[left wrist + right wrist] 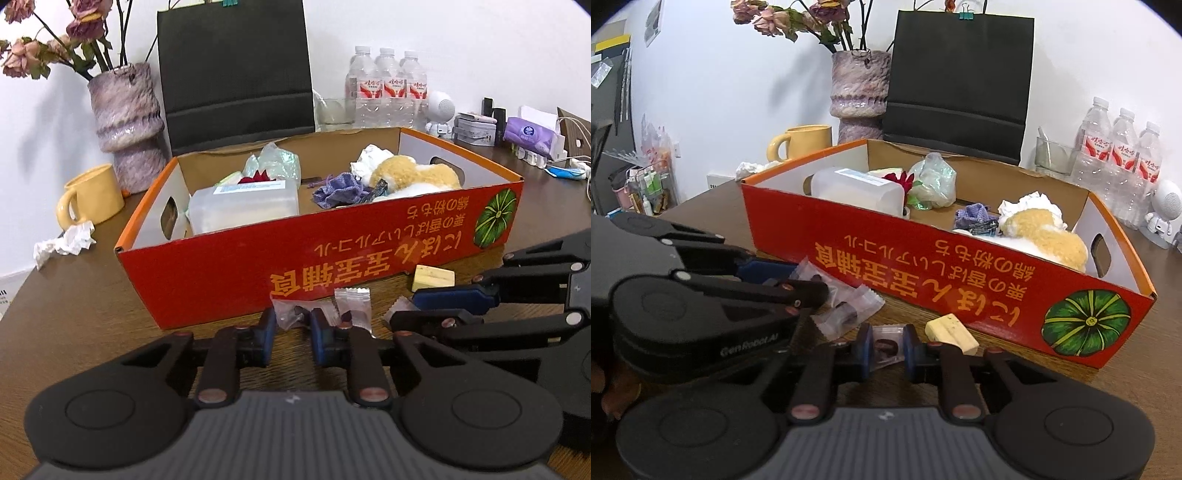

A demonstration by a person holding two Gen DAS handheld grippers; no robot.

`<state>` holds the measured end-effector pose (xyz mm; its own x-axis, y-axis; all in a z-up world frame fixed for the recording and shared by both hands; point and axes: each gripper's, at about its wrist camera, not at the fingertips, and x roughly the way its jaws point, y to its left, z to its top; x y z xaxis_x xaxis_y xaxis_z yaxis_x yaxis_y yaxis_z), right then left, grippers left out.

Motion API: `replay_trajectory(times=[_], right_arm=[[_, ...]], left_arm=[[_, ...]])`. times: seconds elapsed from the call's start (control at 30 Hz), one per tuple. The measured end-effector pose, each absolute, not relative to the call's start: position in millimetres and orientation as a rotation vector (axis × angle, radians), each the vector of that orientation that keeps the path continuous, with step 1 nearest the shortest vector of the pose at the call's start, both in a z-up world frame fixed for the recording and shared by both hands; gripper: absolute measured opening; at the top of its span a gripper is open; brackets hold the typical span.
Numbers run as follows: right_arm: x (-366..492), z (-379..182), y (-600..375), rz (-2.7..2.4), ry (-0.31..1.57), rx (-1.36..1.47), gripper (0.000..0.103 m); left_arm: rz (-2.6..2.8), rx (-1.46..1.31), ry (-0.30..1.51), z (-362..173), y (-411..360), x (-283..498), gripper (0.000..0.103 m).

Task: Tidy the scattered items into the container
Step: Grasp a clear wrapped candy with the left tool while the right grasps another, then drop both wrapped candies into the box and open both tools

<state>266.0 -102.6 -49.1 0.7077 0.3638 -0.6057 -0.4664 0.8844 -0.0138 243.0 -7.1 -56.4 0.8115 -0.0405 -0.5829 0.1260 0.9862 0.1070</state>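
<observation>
My left gripper (293, 320) and right gripper (886, 345) each pinch a clear candy wrapper (884, 347); only the right view shows "GenRobot.AI".

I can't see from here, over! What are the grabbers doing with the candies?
Left gripper shut on a clear wrapped candy. Right gripper shut on another wrapped candy. Third candy and yellow block on table before red box. Nothing blocking, over.

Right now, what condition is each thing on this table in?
Left tool: closed on a clear snack packet.
Right tool: closed on another snack packet.
Third snack packet: loose on the table.
Yellow block: lying beside the box.
Red box: open, partly filled.
Crumpled tissue: left outside, by the mug.
Water bottles: capped, upright.
</observation>
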Motion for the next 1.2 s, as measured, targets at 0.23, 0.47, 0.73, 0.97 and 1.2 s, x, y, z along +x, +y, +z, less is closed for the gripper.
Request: replay_trajectory(times=[0.23, 0.47, 0.73, 0.97, 1.2], right_arm=[[257.8, -48.4, -112.8, 0.456, 0.634, -0.125, 0.015], [249.3, -44.8, -120.5, 0.452, 0.615, -0.092, 0.015], [237.4, -39.8, -129.7, 0.453, 0.593, -0.054, 0.015], [233.5, -10.2, -145.8, 0.463, 0.536, 0.006, 0.015], [287.5, 42.0, -153.3, 0.408, 0.439, 0.060, 0.015]], left_arm=[[-0.084, 0.108, 0.587, -53.1, -0.2, 233.0, 0.011], [-0.079, 0.108, 0.532, -49.6, -0.1, 214.4, 0.007], [-0.073, 0.128, 0.458, -40.6, -7.4, 190.9, 0.006], [-0.119, 0.088, 0.352, 7.0, -7.2, 186.1, 0.007], [-0.116, 0.020, 0.301, 54.1, -12.4, 250.1, 0.007]])
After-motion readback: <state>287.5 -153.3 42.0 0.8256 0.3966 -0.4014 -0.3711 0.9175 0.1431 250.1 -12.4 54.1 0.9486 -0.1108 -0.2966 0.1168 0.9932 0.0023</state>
